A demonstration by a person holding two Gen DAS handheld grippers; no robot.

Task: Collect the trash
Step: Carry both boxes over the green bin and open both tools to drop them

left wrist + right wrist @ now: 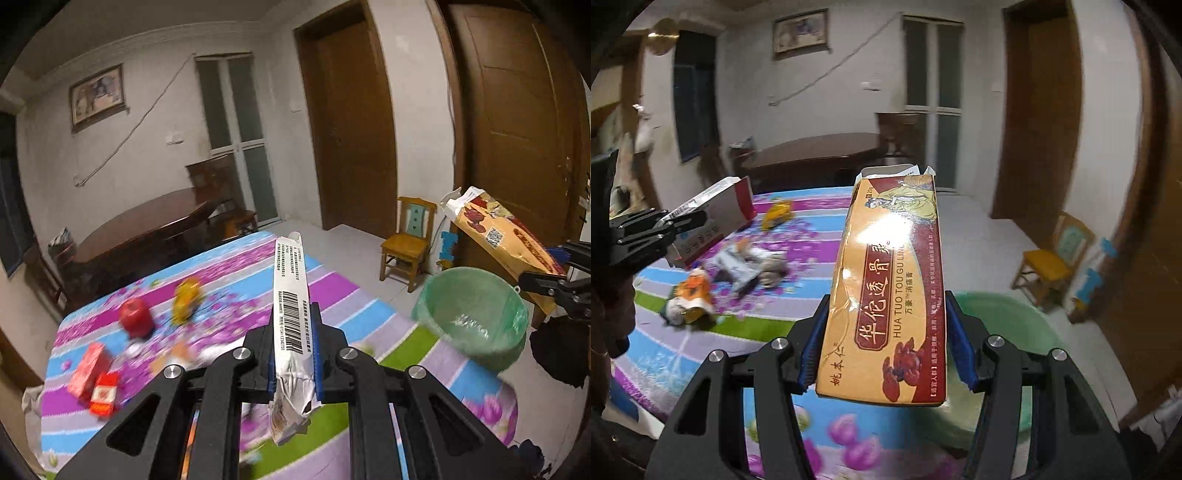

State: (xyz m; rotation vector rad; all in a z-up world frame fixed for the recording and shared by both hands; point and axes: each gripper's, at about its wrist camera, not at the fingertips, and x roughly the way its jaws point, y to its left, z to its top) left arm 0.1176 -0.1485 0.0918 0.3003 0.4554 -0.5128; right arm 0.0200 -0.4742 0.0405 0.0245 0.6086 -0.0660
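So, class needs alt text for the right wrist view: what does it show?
The right gripper grips a tan ointment carton above a striped floral tablecloth. Left, the left gripper holds a red-and-white carton; a green-lined bin sits below.

white carton [291, 295]: flattened, barcode up, raised above the surface
tan box [886, 288]: open top flap, raised over the bin
bin [476, 317]: green-lined, at surface edge

A: A small yellow wooden chair [406, 240] stands just right of the brown door [351, 122].

B: Left of that door, a glass door [240, 140]; farther left, a dark round table [147, 225] beneath a framed picture [96, 96].
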